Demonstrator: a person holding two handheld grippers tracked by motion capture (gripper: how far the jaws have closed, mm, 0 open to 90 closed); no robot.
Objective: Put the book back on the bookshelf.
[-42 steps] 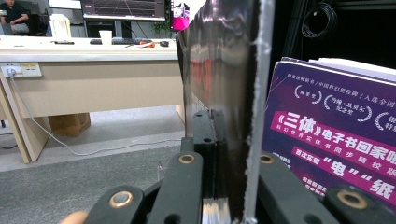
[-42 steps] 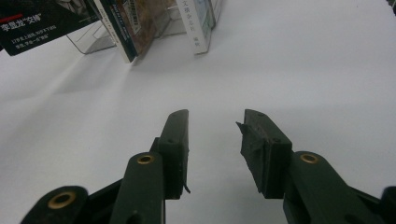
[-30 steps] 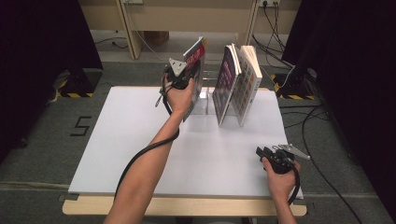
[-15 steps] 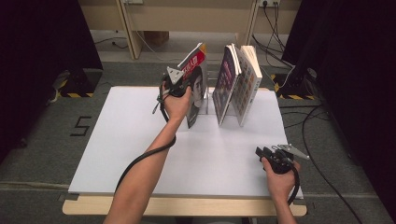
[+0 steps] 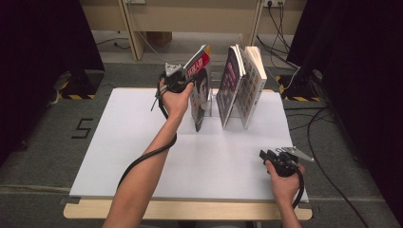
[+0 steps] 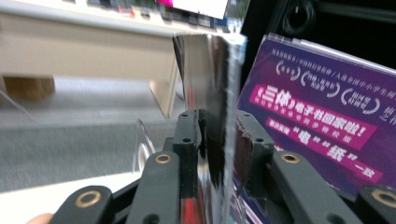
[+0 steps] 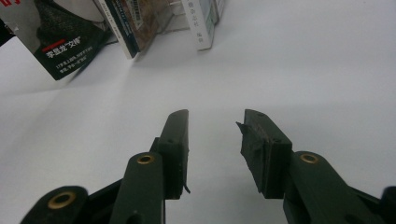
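Left hand-held gripper [image 6: 217, 140] sat at the top edge of a magazine [image 5: 199, 90] with a red title band; jaws had just been opening, and the magazine's edge sat between the pads with a visible gap on the right side, so no clamp on it. The magazine stood tilted on the white desk [image 5: 142, 137], at the left end of a clear acrylic book stand [image 5: 212, 102]. In the stand just right of it: a purple-covered book [image 5: 229, 83] and a thicker pale book [image 5: 252, 83], both leaning, spread apart at the top. Purple cover [image 6: 322, 121] showed close behind the left jaws.

Right hand-held gripper [image 7: 215, 140] rested near the desk's front right corner, well apart from the books, jaws open with nothing between them, pointing across the bare desk toward the stand.
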